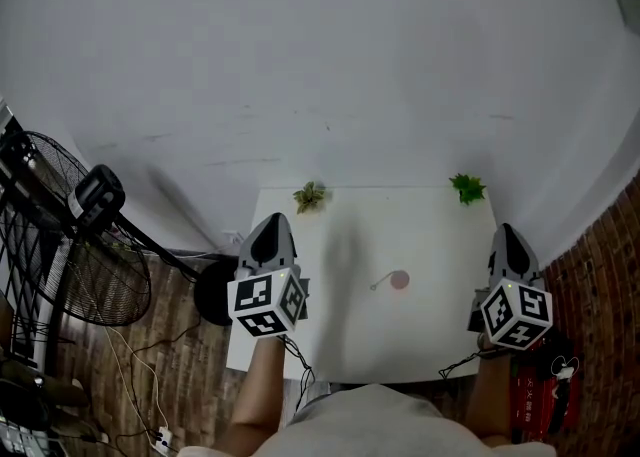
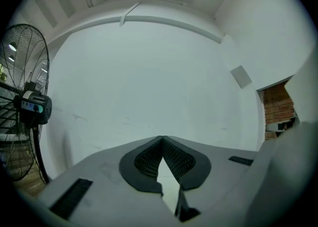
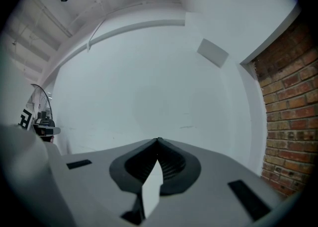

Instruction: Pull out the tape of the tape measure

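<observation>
Resting on the table (image 1: pixel 420 235), the tape measure (image 1: pixel 398 280) shows small and blurred

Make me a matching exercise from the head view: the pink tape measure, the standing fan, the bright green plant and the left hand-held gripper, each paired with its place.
Things:
1. pink tape measure
2. standing fan
3. bright green plant
4. left hand-held gripper

Places:
A. off to the left of the table
B. near the table's middle
C. at the table's far right corner
D. over the table's left edge

Pairs: 1-B, 2-A, 3-C, 4-D
</observation>
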{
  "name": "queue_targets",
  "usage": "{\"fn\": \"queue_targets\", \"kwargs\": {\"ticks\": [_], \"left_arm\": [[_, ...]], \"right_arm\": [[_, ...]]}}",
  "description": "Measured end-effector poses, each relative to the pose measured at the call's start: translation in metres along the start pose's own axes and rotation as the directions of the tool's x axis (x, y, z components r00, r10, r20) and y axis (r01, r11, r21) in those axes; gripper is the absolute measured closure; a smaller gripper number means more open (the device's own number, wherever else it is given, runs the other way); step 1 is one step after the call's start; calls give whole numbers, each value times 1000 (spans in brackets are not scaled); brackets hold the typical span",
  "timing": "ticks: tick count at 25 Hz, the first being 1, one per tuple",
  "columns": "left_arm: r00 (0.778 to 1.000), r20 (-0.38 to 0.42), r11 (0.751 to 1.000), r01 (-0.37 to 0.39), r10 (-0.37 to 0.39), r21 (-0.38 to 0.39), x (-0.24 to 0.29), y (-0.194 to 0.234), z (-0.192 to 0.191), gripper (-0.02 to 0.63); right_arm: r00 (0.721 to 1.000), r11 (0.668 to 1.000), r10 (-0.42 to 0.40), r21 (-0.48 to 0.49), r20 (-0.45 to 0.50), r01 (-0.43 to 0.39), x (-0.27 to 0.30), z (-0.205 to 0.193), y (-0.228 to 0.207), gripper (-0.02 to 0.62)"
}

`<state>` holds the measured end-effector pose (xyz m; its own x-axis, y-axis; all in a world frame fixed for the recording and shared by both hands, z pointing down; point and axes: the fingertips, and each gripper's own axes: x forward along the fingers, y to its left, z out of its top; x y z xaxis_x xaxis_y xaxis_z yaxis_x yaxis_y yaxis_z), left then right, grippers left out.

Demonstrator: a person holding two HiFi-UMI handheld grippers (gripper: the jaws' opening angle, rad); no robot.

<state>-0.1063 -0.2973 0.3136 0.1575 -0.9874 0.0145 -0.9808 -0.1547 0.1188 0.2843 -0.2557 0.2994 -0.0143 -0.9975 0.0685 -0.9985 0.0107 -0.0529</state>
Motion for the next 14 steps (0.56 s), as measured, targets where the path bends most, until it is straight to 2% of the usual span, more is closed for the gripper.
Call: {"fn": "queue_targets", "kwargs": {"ticks": [14], "left_arm": [[1000,-20,1000,7,-8,-24,3,9,-11,594]], "right_arm": [[1000,1000,2,-5,-14,-2,-1,-4,10,595]]}}
